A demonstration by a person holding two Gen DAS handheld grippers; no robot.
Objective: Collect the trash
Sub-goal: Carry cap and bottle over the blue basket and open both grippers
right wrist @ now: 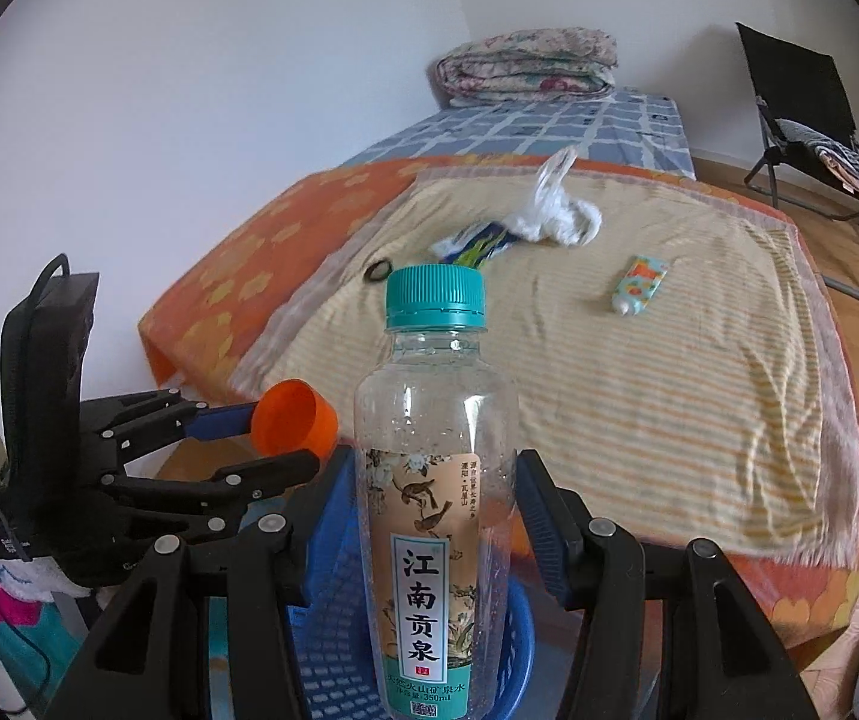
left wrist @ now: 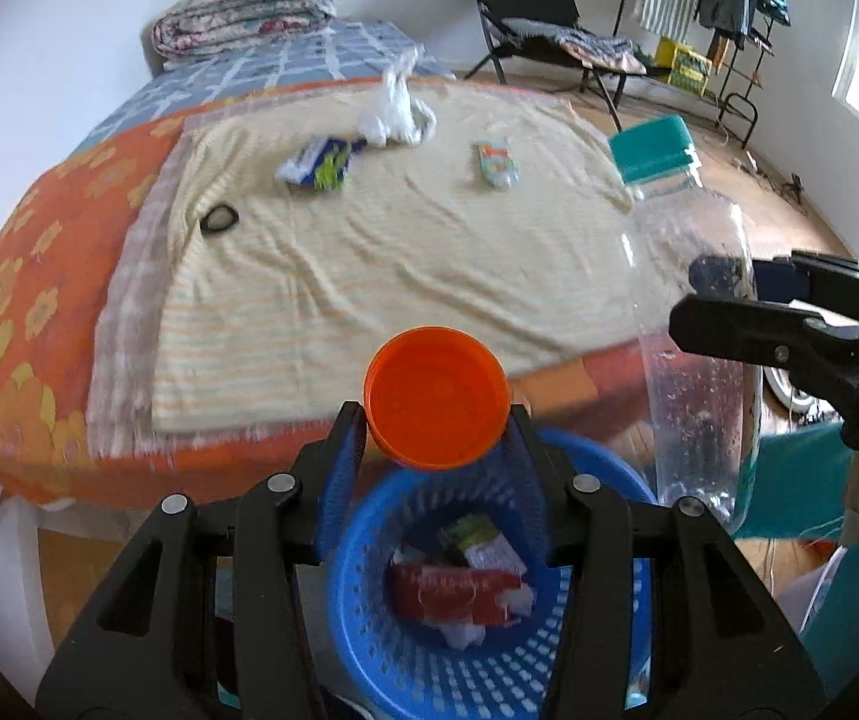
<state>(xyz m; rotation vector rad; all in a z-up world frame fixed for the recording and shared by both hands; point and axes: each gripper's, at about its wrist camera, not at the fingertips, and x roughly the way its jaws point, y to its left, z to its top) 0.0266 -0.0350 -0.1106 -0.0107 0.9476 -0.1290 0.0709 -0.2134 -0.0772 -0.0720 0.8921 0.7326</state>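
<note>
My left gripper [left wrist: 438,420] is shut on an orange plastic cup [left wrist: 436,397] and holds it above the blue basket [left wrist: 363,594], which has wrappers and a red packet inside. My right gripper [right wrist: 435,480] is shut on a clear water bottle [right wrist: 435,504] with a teal cap, upright over the blue basket [right wrist: 333,648]. The bottle [left wrist: 693,312] and the right gripper [left wrist: 723,300] show at the right of the left wrist view. The cup [right wrist: 294,420] and the left gripper [right wrist: 285,438] show at the left of the right wrist view.
On the bed's striped towel [left wrist: 369,252] lie a white plastic bag [left wrist: 396,111], a blue-green wrapper [left wrist: 318,165], a small tube [left wrist: 496,165] and a black hair tie [left wrist: 219,219]. A folded quilt [left wrist: 249,6] lies at the bed's far end. A black chair [left wrist: 525,6] stands behind.
</note>
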